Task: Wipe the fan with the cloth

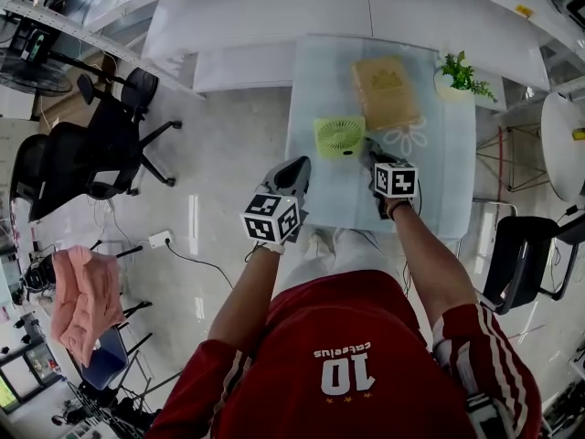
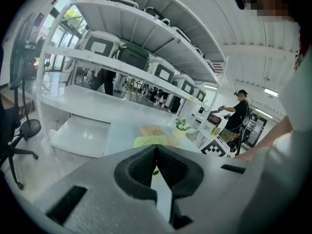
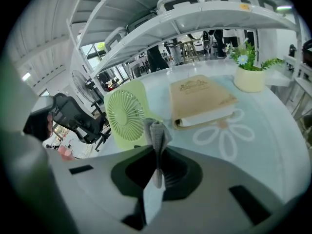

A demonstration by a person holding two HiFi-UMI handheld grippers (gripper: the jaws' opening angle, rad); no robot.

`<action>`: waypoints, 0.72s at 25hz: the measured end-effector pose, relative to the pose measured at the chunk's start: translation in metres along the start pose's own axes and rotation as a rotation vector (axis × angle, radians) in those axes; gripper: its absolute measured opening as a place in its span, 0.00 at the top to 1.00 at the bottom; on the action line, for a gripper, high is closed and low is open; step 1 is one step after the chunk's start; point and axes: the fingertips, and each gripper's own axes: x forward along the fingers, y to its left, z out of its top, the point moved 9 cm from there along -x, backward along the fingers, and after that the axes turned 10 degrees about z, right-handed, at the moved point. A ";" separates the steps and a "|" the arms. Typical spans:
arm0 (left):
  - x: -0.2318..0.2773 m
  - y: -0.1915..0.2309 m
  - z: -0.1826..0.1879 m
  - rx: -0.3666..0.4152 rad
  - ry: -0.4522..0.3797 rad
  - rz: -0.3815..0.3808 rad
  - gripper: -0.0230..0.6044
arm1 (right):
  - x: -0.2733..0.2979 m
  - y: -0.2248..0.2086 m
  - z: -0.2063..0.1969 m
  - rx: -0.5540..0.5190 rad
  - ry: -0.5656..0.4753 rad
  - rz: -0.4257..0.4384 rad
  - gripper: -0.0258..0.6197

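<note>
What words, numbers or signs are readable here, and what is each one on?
"10": on the red shirt, upside down in the head view.
Small word next to that number: too small to read with certainty.
Tan book: the cover carries lettering, but it is too blurred to read.
Marker cube and its twin: black-and-white square patterns only, no letters.
</note>
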 end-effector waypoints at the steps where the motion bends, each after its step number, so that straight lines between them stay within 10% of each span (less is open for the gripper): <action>1: 0.001 -0.001 0.001 0.002 0.001 -0.004 0.97 | -0.001 -0.001 0.000 0.003 -0.002 -0.002 0.93; 18: -0.041 -0.004 0.011 0.021 -0.043 -0.032 0.97 | -0.046 0.017 0.003 -0.001 -0.072 -0.027 0.93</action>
